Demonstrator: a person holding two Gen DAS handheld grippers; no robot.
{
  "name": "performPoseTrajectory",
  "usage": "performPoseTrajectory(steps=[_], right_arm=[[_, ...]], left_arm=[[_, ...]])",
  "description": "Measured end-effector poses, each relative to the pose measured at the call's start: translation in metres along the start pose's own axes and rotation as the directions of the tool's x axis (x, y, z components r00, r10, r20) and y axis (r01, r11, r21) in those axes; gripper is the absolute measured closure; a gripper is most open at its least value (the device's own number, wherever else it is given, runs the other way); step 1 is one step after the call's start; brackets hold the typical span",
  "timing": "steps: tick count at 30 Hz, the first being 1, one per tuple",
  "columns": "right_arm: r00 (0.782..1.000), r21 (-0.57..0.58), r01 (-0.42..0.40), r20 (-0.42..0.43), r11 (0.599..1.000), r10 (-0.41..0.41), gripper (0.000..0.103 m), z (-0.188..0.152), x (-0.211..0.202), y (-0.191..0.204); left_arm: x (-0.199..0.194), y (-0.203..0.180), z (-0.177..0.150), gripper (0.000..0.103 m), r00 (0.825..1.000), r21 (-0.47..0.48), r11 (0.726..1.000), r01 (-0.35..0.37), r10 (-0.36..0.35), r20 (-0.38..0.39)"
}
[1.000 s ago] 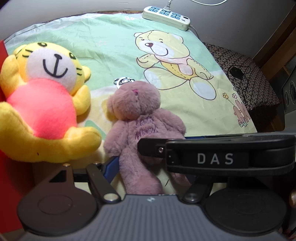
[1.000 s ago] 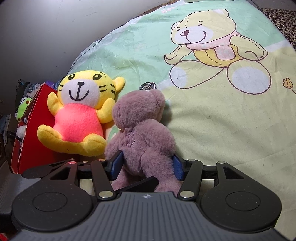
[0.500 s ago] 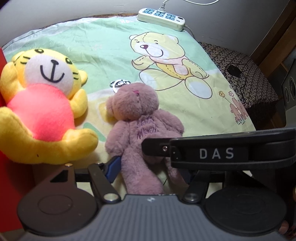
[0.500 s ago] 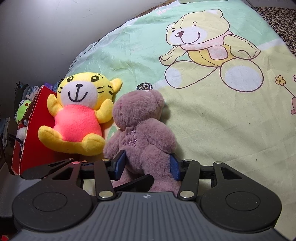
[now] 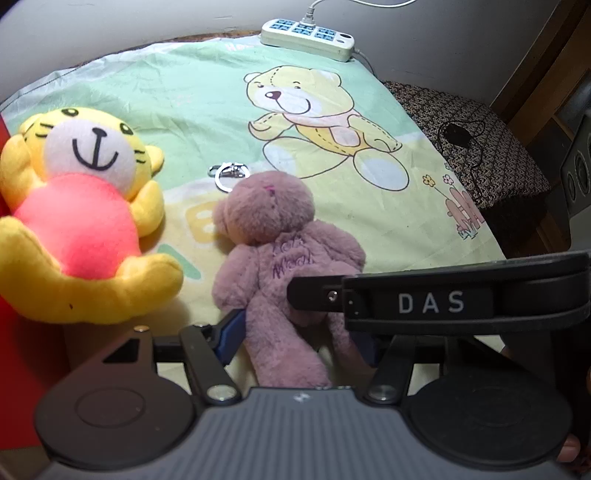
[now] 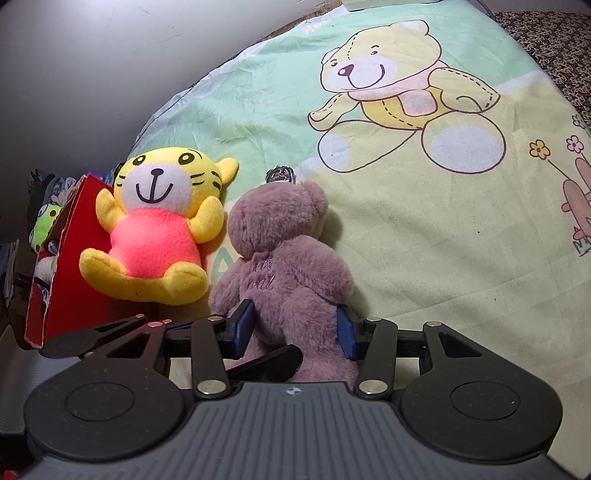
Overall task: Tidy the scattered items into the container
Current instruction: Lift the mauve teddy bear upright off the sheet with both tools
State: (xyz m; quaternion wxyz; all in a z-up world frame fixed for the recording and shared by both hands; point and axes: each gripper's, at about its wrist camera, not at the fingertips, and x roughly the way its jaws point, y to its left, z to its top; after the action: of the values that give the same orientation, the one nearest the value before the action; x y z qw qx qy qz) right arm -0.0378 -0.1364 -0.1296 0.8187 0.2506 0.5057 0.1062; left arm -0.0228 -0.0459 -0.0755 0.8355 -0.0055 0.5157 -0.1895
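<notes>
A mauve plush bear [image 5: 277, 251] lies on a cartoon bedsheet [image 5: 192, 92]; it also shows in the right wrist view [image 6: 284, 266]. My right gripper [image 6: 295, 325] has its blue pads against both sides of the bear's lower body. My left gripper [image 5: 299, 332] straddles the bear's legs, open; its right finger is hidden behind the right gripper's black body [image 5: 436, 299]. A yellow tiger plush [image 5: 77, 221] in a pink shirt leans on a red box [image 6: 62, 280], also seen in the right wrist view [image 6: 155, 229].
A metal key ring [image 5: 228, 173] lies just beyond the bear's head. A white power strip [image 5: 306, 35] sits at the sheet's far edge. A dark patterned cushion [image 5: 476, 136] lies to the right. Other toys [image 6: 44, 225] show inside the red box.
Both grippers have drawn back slightly, so the bear and tiger sit a little farther up the views. The right pads have closed in a bit on the bear.
</notes>
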Motion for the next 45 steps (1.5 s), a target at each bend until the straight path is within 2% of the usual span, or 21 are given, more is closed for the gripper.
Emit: performPoseTrajectory(steps=[4,6,9,10,12,18,21,24,26,28,31,35,45], right_arm=[[1.0,0.003,0.005,0.01,1.0,-0.005,0.056,-0.006,-0.006,0.0],[1.0,0.007,0.002,0.013,1.0,-0.002,0.06,-0.009,-0.009,0.0],[1.0,0.025,-0.02,0.011,0.999,0.019,0.07,-0.014,-0.013,-0.001],[1.0,0.032,-0.018,0.012,0.999,0.017,0.073,-0.016,-0.014,-0.001],[1.0,0.042,-0.003,0.023,0.999,0.002,0.072,-0.02,-0.016,-0.001],[0.999,0.063,-0.003,0.045,0.998,0.0,0.068,-0.025,-0.022,-0.005],[0.998,0.058,0.01,0.06,0.998,-0.013,0.065,-0.023,-0.021,-0.004],[0.997,0.052,0.016,0.078,0.999,-0.02,0.058,-0.019,-0.019,-0.003],[0.997,0.05,0.017,0.077,0.999,-0.021,0.05,-0.016,-0.017,-0.004],[0.997,0.041,0.022,0.07,0.999,-0.025,0.045,-0.013,-0.013,-0.003],[0.997,0.028,0.034,0.065,0.999,-0.036,0.044,-0.009,-0.007,-0.002],[0.997,0.029,0.026,0.067,0.999,-0.028,0.041,-0.003,-0.001,-0.004],[1.0,0.013,-0.011,0.017,1.0,0.011,0.043,0.005,0.012,-0.005]], left_arm=[[-0.005,-0.005,-0.003,0.044,1.0,0.019,1.0,0.006,-0.006,0.008],[-0.008,-0.008,-0.004,0.044,1.0,0.031,0.999,0.013,-0.014,0.016],[-0.011,-0.017,-0.007,0.051,0.999,0.059,0.997,0.042,-0.043,0.009],[-0.011,-0.02,-0.009,0.051,1.0,0.073,0.997,0.03,-0.03,0.007],[-0.011,-0.021,-0.012,0.051,1.0,0.078,0.997,0.028,-0.028,0.0],[-0.014,-0.016,-0.019,0.049,0.999,0.052,0.998,0.031,-0.031,0.007],[-0.016,-0.014,-0.02,0.044,0.999,0.05,0.998,0.029,-0.03,0.013],[-0.018,-0.008,-0.018,0.042,0.999,0.028,0.999,0.037,-0.038,0.026],[-0.019,-0.001,-0.017,0.036,0.998,0.01,0.999,0.044,-0.044,0.037],[-0.015,0.005,-0.015,0.034,0.998,-0.014,0.998,0.056,-0.056,0.03],[-0.006,0.012,-0.014,0.034,0.996,-0.039,0.995,0.087,-0.087,-0.002],[0.0,0.011,-0.011,0.033,0.997,-0.025,0.997,0.079,-0.079,-0.003],[0.014,0.018,-0.005,0.027,0.994,-0.054,0.992,0.111,-0.112,-0.018]])
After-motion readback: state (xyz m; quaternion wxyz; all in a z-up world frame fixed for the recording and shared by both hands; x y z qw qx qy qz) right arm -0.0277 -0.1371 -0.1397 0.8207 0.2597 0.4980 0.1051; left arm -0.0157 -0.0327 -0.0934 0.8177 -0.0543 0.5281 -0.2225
